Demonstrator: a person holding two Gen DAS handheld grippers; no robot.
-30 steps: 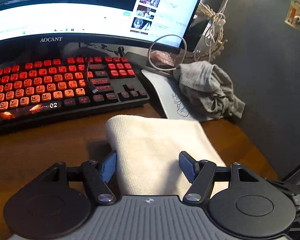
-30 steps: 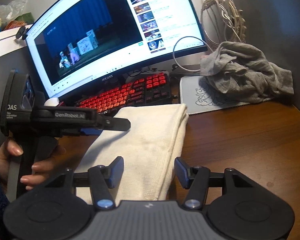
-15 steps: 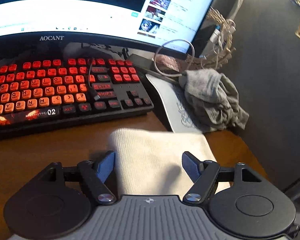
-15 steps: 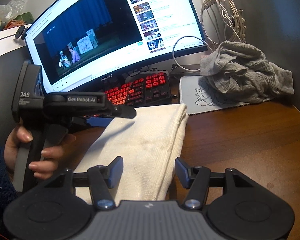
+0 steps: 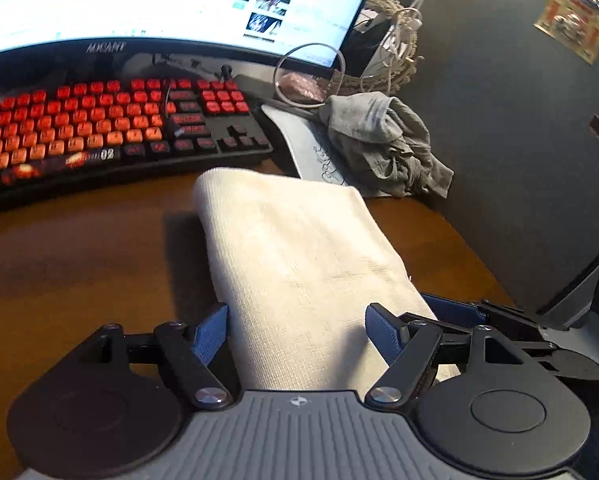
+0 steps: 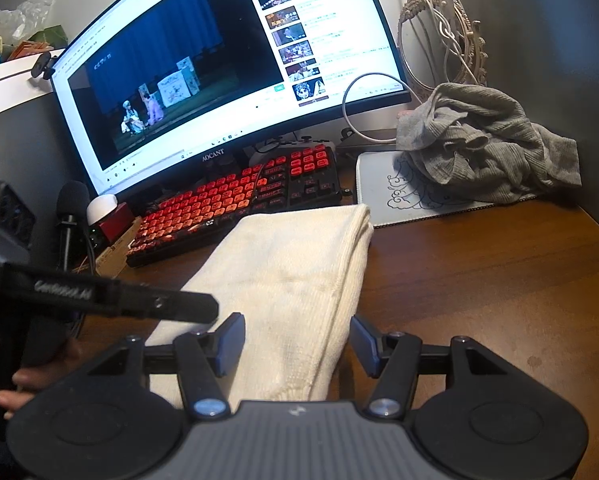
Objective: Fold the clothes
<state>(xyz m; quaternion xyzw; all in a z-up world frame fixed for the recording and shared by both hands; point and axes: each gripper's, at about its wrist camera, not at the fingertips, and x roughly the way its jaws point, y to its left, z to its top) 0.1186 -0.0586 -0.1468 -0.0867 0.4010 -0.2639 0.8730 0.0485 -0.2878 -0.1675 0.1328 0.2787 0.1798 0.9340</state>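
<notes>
Left gripper (image 5: 297, 326) and right gripper (image 6: 297, 344), both spread wide, over a folded cream towel (image 6: 283, 280).
Left to right: glowing red keyboard (image 6: 235, 204), ribbed towel lying flat on the wooden counter (image 6: 479, 280), crumpled grey garment (image 6: 487, 144) behind.

Both the left hand-held gripper (image 5: 297, 330) and the right hand-held gripper (image 6: 297, 344) have jaws spread wide, gripping nothing.
</notes>
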